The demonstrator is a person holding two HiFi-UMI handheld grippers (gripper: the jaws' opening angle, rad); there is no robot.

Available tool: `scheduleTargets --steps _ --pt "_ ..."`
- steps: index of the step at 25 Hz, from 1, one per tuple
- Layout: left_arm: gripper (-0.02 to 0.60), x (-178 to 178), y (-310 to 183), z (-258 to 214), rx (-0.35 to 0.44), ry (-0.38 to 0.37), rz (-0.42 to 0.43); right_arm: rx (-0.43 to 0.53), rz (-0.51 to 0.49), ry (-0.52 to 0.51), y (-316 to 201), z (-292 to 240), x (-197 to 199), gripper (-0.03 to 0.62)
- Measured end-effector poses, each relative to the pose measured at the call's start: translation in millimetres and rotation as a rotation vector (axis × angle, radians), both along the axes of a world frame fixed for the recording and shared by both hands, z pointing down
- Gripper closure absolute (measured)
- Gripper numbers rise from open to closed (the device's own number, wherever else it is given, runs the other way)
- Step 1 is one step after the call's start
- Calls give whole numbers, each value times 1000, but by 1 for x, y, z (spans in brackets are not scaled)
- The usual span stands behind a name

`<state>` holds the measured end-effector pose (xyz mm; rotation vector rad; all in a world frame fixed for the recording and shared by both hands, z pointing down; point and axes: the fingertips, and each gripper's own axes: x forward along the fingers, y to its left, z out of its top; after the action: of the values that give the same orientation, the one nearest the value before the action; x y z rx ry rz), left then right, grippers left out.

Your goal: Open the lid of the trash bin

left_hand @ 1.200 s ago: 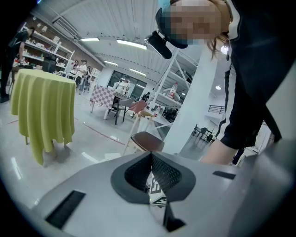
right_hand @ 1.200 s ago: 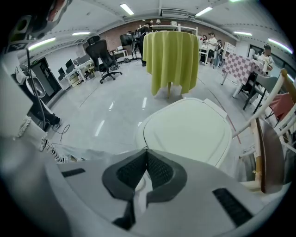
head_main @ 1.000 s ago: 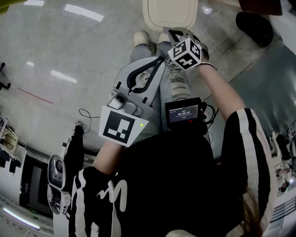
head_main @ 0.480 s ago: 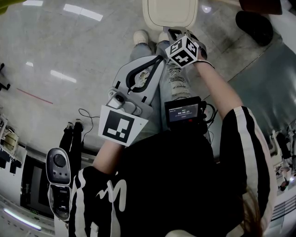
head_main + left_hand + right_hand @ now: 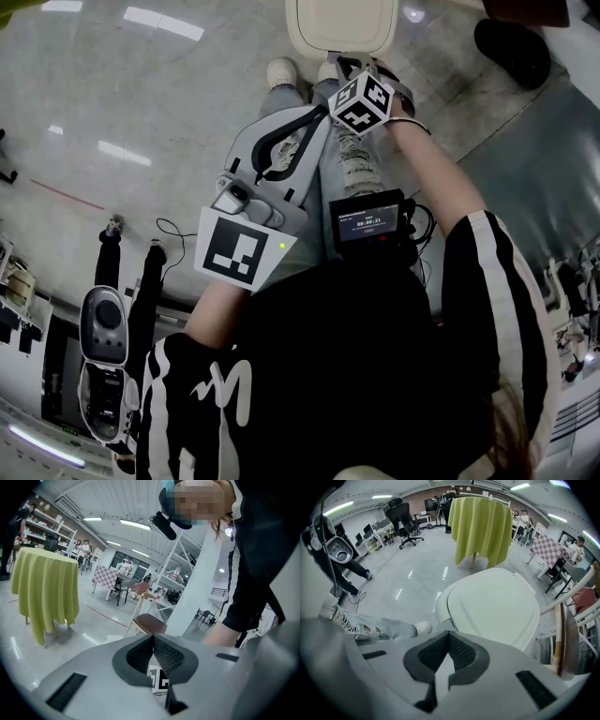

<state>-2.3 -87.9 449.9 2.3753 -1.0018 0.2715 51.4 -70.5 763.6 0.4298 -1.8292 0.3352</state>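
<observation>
The trash bin has a cream lid (image 5: 342, 23) that lies shut, at the top of the head view just past the person's shoes (image 5: 281, 73). In the right gripper view the same lid (image 5: 497, 606) fills the middle, right ahead of the jaws. My right gripper (image 5: 345, 64) hovers at the lid's near edge, apart from it. Its tips (image 5: 449, 637) meet, shut on nothing. My left gripper (image 5: 322, 114) sits lower, over the person's legs, pointing at the right one's marker cube (image 5: 361, 101). It (image 5: 153, 639) is shut and empty.
A round table under a yellow cloth (image 5: 480, 527) stands behind the bin, with a black office chair (image 5: 405, 520) to its left. A wooden chair (image 5: 147, 620) shows in the left gripper view. Another person (image 5: 103, 328) stands at the left, near a floor cable (image 5: 173, 230).
Both grippers have crept forward toward the bin lid. The bystander at the left has shifted further left.
</observation>
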Motion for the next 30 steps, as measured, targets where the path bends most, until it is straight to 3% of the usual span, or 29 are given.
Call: scheduleTargets --steps 9,20,25,30 --pt "574 1 -7 -6 11 15 -5 87 -58 16 1 -1 -2 590" --pt "574 5 -5 -7 22 16 9 163 -56 51 3 -1 -3 591" --pt "574 3 -5 -10 25 8 17 175 -133 107 3 -5 -4 591" --pt "574 2 -7 -11 31 4 17 182 -14 75 -14 -15 -2 591"
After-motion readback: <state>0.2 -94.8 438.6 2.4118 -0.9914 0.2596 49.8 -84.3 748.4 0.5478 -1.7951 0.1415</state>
